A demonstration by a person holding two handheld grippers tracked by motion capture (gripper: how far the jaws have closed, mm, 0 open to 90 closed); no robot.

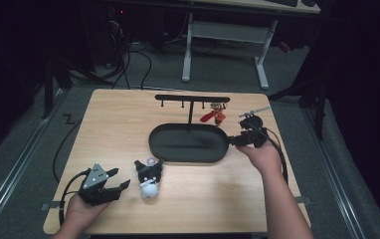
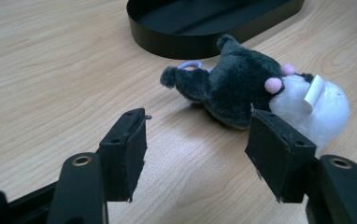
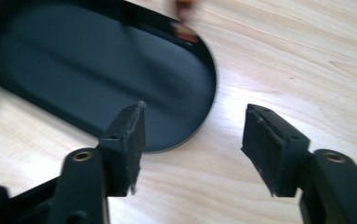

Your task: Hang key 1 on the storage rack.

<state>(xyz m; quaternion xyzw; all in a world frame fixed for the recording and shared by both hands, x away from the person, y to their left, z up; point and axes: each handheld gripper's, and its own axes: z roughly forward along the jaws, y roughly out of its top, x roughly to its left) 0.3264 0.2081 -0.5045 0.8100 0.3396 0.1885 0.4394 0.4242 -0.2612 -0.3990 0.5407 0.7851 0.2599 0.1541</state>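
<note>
Your left claw stands open, nothing pinched; its jaws hover low over the worktop with the plush toy just ahead, the right-hand pad close against the toy's dark body, contact not determinable; the toy lies on its side, dark head and white body, just beside the black oval tray at its near-left end. Your right claw is parted and empty, jaws spread over the tray's right end and the bare wood beside it; behind the tray stands a black hook rack, a small red-and-orange item hanging from it.
</note>
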